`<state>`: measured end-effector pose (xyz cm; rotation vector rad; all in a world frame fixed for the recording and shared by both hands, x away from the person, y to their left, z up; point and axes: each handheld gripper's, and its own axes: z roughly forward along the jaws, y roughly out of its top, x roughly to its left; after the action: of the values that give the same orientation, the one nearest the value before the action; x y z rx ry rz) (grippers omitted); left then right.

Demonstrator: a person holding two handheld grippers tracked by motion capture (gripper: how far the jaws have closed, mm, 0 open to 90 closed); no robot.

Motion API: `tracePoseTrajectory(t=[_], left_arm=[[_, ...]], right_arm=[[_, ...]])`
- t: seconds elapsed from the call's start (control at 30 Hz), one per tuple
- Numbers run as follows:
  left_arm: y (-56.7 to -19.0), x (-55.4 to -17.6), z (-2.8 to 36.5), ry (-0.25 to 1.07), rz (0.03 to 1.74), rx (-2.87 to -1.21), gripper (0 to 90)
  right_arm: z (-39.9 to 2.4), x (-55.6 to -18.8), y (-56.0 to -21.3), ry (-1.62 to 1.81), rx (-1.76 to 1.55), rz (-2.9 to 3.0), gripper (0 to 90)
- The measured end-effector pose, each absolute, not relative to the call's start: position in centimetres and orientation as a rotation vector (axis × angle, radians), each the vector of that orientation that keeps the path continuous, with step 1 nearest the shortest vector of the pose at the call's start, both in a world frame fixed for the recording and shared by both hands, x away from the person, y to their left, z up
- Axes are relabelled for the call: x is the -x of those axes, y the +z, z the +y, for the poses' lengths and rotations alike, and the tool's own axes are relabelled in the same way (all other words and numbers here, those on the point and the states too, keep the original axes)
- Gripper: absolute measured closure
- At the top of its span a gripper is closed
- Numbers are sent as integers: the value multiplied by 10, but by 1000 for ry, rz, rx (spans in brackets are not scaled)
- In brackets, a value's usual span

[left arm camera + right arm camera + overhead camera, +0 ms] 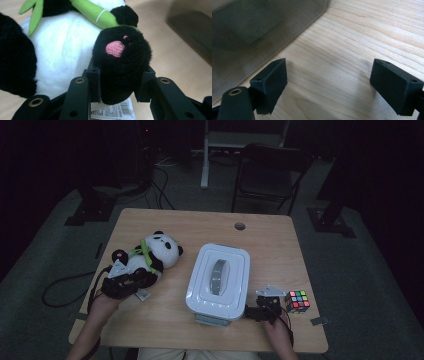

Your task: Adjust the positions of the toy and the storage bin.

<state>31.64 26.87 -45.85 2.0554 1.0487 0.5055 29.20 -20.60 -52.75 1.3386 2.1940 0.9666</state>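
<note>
A: Where's the panda toy (150, 254) sitting?

B: On the left part of the worktop (175, 320), lying on its side in the high view, head toward the white lidded box (218, 282) and feet toward the person's left hand. A green plush bamboo stalk (93, 12) runs across its chest.

A: And the left hand-held gripper (131, 279)?

B: Right at the toy's lower end. In the left gripper view one black foot with the pink pad (121, 67) sits squarely between the two jaws, and both pads press into the fur from either side. So it's clenched on the panda's foot. A paper tag with a barcode (113, 111) pokes out beneath, just under the foot.

A: Is the rest of the body touching the jaws?

B: The white belly lies just beyond the left-hand jaw in that view; whether it touches, I can't tell.

A: The other side?

B: The right hand-held gripper (260, 311) rests near the front right corner of the box, with a colour cube (298, 300) just to its right. Its jaws stand wide apart over bare wood, nothing between them, and the box's wall lies just beside one jaw.
</note>
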Motion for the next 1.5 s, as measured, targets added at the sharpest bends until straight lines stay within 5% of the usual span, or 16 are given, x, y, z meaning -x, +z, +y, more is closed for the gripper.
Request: tracePoseTrajectory(t=[0.4, 1.3, 1.4, 1.5], left_arm=[[-459, -273, 261, 443, 952, -2128, 642], [-463, -331, 242, 410, 936, -2071, 593], [-459, -327, 245, 408, 932, -2049, 513], [-454, -321, 254, 379, 943, -1997, 307]], right_arm=[[-205, -293, -528, 954, -1334, 2196, 132], [-207, -297, -527, 969, -1339, 2199, 128], [-208, -297, -527, 970, -1343, 2197, 128], [-208, -297, -527, 968, -1343, 2197, 128]])
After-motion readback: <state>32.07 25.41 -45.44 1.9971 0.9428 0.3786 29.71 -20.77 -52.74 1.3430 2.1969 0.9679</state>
